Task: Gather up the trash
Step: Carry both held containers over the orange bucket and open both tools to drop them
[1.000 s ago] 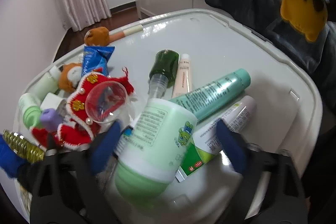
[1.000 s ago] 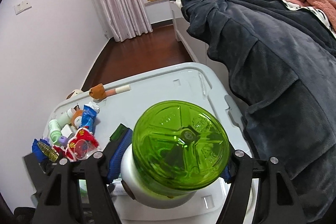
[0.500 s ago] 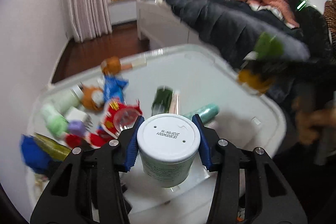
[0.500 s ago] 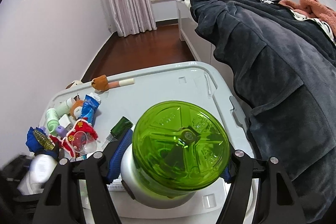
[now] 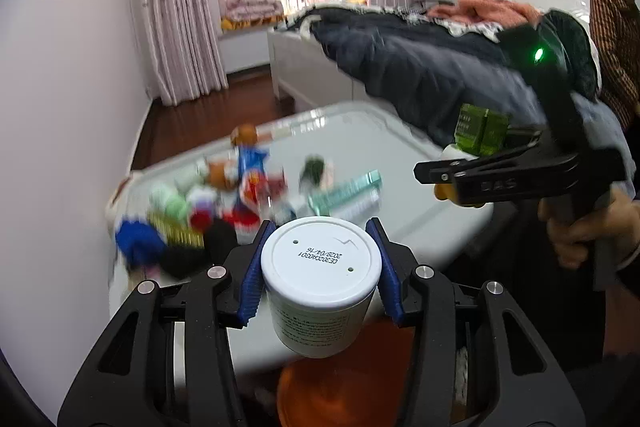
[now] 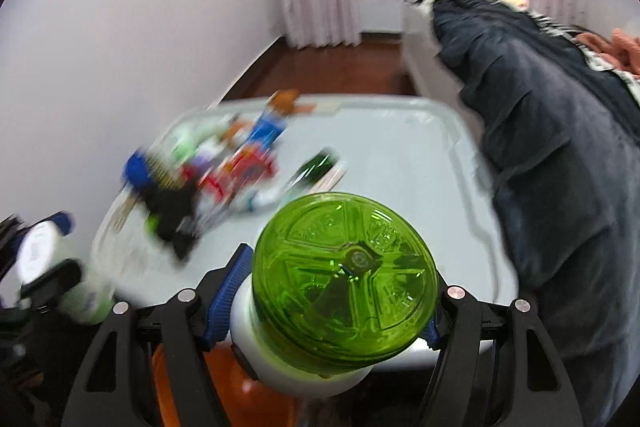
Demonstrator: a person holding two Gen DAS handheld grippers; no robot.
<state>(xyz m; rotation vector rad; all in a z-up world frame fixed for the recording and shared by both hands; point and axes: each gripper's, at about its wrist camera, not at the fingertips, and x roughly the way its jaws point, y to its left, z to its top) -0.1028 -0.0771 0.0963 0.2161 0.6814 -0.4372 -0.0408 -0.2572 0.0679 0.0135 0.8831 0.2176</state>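
Here I hold the white bottle (image 5: 319, 269) clamped between the left gripper (image 5: 319, 265) pads and the green-capped jar (image 6: 345, 277) pinched in the right gripper (image 6: 334, 291); an orange bin (image 5: 344, 387) shows directly beneath both. I should release only once centred above it.

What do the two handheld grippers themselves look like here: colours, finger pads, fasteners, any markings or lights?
Both the left gripper and right gripper are black plastic clamp frames with ribbed blue pads and silver screw heads. Seen from the left wrist view, the right gripper's side bears raised lettering, and a green light glows on its top.
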